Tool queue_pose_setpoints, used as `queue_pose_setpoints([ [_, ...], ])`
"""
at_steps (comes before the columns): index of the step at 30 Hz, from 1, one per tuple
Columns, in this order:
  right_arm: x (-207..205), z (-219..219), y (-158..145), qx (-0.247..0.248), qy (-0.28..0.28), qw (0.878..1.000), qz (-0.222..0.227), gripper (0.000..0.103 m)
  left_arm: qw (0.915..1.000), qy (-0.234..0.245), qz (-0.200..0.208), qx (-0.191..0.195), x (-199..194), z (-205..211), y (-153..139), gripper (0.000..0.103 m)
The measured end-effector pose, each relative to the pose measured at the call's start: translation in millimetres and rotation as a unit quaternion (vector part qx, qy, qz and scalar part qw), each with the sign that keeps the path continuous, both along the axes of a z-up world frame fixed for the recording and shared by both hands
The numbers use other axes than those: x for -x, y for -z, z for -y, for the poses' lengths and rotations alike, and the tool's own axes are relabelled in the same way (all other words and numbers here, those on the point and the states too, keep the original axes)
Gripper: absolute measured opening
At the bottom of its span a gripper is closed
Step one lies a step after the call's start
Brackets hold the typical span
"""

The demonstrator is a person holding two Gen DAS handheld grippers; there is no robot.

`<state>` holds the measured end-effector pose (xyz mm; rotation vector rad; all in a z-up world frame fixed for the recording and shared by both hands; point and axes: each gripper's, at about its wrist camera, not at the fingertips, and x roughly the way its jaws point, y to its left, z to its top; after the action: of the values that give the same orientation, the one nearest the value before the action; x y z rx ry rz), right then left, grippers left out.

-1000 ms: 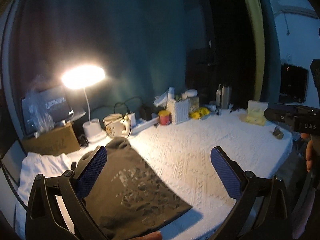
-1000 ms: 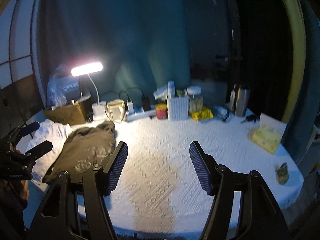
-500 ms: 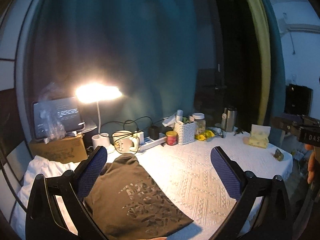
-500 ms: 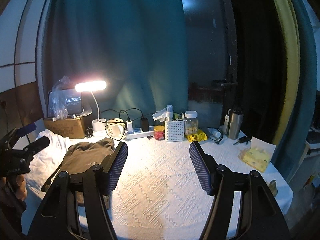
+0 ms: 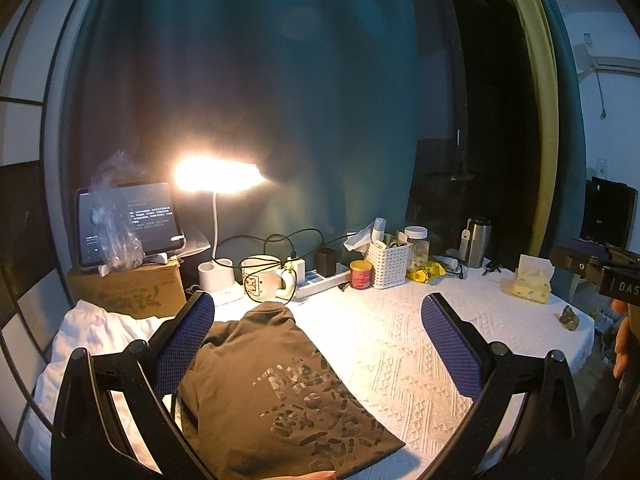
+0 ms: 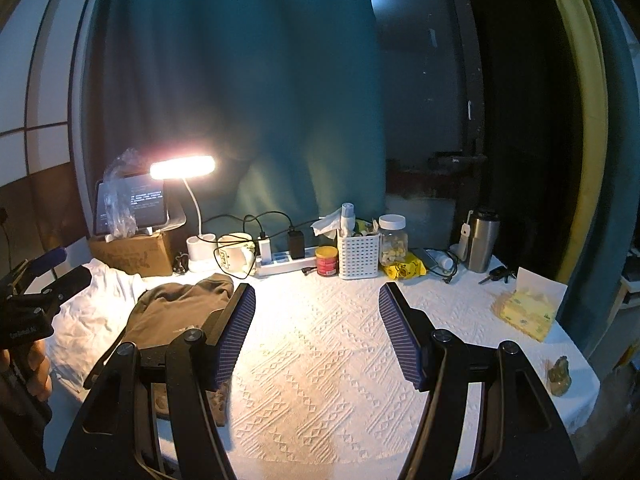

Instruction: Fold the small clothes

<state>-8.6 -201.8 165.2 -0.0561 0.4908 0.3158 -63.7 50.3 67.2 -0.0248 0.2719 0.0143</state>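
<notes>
A brown shirt (image 5: 280, 392) is laid folded on the surface (image 5: 420, 344). Both the left hand-held gripper (image 5: 316, 344) and right hand-held gripper (image 6: 316, 332) are held wide open, with nothing gripped.

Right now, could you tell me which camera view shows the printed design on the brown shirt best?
The left wrist view: the brown shirt lies folded close below, print up and lamplit. The right wrist view shows it farther left, partly behind the right gripper's left finger, print barely visible.
</notes>
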Motion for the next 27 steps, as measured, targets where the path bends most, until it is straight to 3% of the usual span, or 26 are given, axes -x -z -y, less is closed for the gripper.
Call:
queue_pose_setpoints([
  [27, -6.0, -2.5, 3.0, 0.001, -0.001, 1.0, -0.005, 0.068, 0.9998, -0.007, -0.016, 0.001, -9.5, -7.3, 5.1, 0.102],
])
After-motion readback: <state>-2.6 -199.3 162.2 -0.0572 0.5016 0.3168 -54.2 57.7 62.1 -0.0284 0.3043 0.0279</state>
